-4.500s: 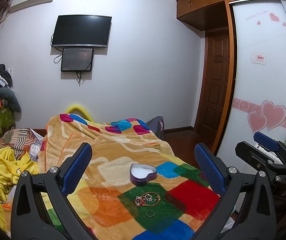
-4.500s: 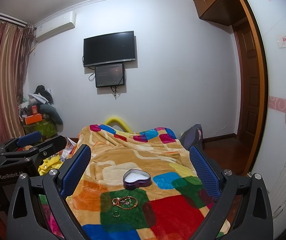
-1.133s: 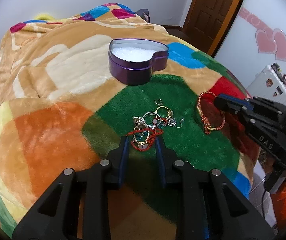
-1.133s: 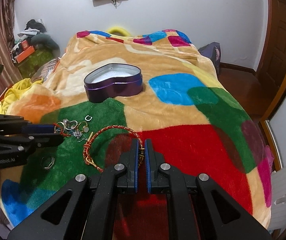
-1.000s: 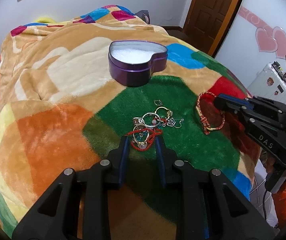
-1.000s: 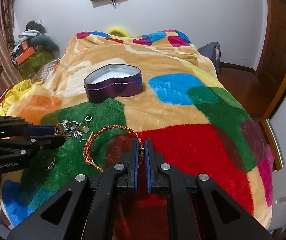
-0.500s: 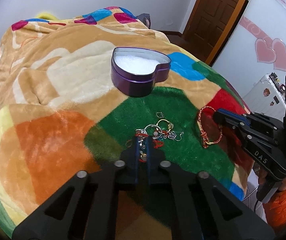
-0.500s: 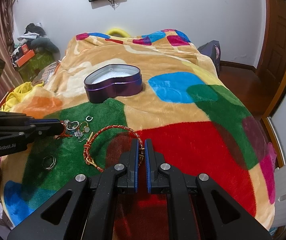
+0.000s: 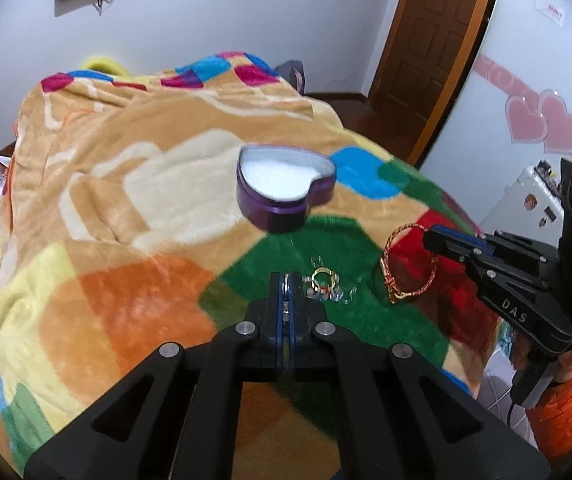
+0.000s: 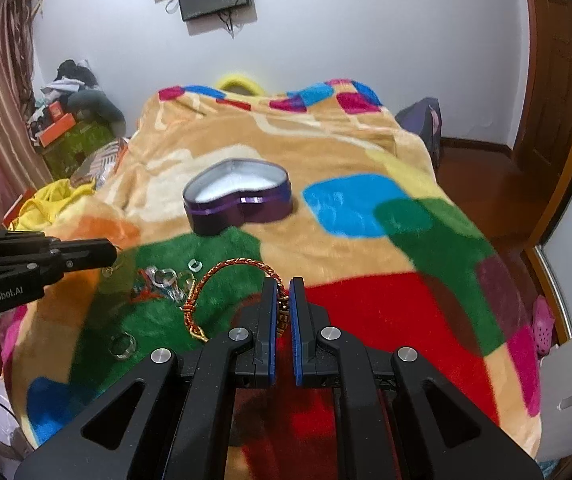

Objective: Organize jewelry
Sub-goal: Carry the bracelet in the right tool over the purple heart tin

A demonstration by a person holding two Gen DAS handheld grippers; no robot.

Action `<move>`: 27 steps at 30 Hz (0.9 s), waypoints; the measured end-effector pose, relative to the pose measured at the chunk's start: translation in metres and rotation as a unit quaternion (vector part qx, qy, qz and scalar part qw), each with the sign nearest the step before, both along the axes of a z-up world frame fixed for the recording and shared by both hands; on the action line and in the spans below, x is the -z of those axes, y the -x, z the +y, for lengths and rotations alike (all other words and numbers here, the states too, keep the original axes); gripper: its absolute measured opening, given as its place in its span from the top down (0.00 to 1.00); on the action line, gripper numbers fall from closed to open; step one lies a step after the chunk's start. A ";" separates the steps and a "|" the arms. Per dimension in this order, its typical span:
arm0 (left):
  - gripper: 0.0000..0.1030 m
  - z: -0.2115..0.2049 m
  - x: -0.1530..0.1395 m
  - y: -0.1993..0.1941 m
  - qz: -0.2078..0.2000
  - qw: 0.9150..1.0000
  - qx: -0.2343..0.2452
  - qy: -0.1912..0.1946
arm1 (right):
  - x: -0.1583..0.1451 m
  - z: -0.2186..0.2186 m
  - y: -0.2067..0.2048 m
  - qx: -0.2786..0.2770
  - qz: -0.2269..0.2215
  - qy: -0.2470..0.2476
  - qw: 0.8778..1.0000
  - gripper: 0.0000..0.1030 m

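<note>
A purple heart-shaped tin [image 9: 284, 192], open with a white lining, stands on the patchwork blanket; it also shows in the right wrist view [image 10: 238, 202]. My left gripper [image 9: 285, 280] is shut on a small piece of jewelry from the tangle of rings and a red cord [image 9: 326, 286] on the green patch. My right gripper [image 10: 283, 286] is shut on the red-and-gold braided bracelet [image 10: 222, 276], lifted off the blanket; it also shows in the left wrist view [image 9: 406, 264]. A loose ring [image 10: 123, 345] lies on the green patch.
The blanket [image 9: 126, 208] covers a bed whose front and right edges fall off near me. A wooden door [image 9: 426, 40] and wardrobe with pink hearts [image 9: 546, 124] stand at right. Yellow cloth and clutter [image 10: 54, 200] lie left of the bed.
My left gripper has closed on a piece from the tangle and lifted slightly. My right gripper has raised the bracelet off the blanket. Both views have tilted up toward the tin.
</note>
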State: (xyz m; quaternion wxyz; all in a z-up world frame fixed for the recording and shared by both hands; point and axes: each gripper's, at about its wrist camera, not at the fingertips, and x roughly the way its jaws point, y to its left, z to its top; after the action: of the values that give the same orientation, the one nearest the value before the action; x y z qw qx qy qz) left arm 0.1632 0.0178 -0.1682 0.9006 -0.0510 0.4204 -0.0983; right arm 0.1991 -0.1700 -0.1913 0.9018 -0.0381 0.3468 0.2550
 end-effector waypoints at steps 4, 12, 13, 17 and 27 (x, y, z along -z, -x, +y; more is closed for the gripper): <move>0.99 0.007 -0.015 0.000 -0.020 1.000 -0.006 0.004 | -0.012 0.003 -0.001 0.000 -0.014 -0.004 1.000 0.95; 0.99 0.009 -0.036 -0.014 -0.054 0.998 -0.009 -0.007 | -0.034 0.015 -0.014 0.000 -0.049 -0.002 0.999 0.95; 0.99 0.010 -0.038 -0.017 -0.057 0.998 -0.008 -0.007 | -0.036 0.017 -0.017 0.000 -0.053 -0.003 0.999 0.95; 0.99 0.013 -0.043 -0.027 -0.068 0.998 -0.008 -0.004 | -0.043 0.024 -0.028 -0.003 -0.064 -0.006 0.998 0.95; 0.99 0.015 -0.048 -0.059 -0.080 0.997 -0.010 0.005 | -0.043 0.046 -0.053 -0.012 -0.075 -0.003 0.997 0.95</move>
State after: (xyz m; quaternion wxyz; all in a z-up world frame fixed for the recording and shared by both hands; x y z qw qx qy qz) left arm 0.2226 0.0324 -0.1201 0.9320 -0.0511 0.3459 -0.0954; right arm 0.2522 -0.1240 -0.1480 0.9221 -0.0584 0.2774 0.2632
